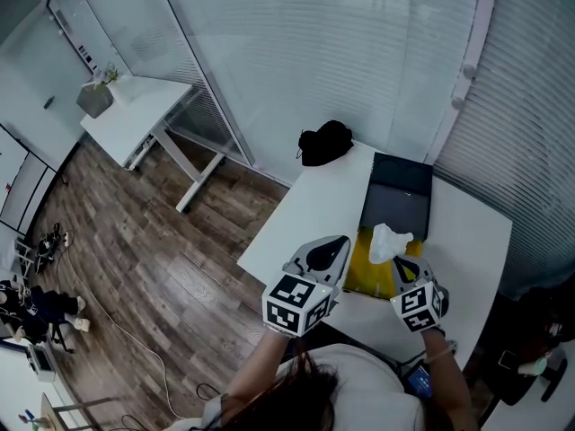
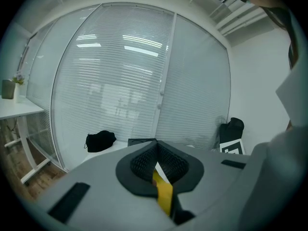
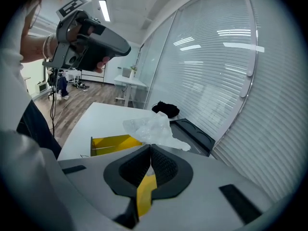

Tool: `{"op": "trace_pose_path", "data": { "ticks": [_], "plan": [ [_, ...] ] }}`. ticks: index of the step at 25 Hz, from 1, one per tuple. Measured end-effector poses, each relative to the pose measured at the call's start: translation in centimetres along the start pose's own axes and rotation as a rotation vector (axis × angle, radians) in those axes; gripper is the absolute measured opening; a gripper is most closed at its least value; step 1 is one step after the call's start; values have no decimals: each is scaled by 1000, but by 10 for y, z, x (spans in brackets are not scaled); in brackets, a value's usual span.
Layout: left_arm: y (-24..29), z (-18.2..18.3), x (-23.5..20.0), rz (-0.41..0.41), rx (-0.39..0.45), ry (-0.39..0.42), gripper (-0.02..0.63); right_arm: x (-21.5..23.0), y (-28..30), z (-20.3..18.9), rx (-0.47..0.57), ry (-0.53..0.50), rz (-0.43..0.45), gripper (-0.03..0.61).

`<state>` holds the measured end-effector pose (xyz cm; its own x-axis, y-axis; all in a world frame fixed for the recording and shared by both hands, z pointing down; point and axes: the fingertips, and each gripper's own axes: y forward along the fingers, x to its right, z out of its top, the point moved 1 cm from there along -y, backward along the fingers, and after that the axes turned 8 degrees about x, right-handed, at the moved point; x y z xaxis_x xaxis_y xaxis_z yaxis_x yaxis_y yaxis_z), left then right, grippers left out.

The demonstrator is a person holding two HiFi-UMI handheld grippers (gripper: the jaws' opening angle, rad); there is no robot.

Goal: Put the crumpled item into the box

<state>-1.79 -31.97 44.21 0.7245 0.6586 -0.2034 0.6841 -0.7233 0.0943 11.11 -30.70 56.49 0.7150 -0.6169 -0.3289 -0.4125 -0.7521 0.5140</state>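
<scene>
A white crumpled item (image 1: 388, 242) hangs just above the open yellow box (image 1: 364, 272) on the white table (image 1: 310, 214). My right gripper (image 1: 397, 260) is shut on its lower edge. In the right gripper view the crumpled item (image 3: 153, 129) sticks out past the closed jaws of the right gripper (image 3: 150, 149), with the yellow box (image 3: 113, 143) below and to the left. My left gripper (image 1: 340, 242) is held left of the box, shut with nothing in it. In its own view the left gripper (image 2: 156, 154) points over the table toward the blinds.
A flat black tray (image 1: 397, 196) lies right behind the yellow box. A black bag (image 1: 325, 142) sits at the table's far corner, against the glass wall with blinds. The table's left edge drops to a wooden floor; another white desk (image 1: 135, 115) stands far left.
</scene>
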Motion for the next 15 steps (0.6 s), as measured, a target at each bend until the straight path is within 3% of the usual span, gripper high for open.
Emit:
{"op": "trace_pose_path", "data": {
  "ticks": [15],
  "plan": [
    [6, -3, -9, 5, -21, -13, 17, -18, 37, -46, -155, -106, 95, 29]
  ]
}}
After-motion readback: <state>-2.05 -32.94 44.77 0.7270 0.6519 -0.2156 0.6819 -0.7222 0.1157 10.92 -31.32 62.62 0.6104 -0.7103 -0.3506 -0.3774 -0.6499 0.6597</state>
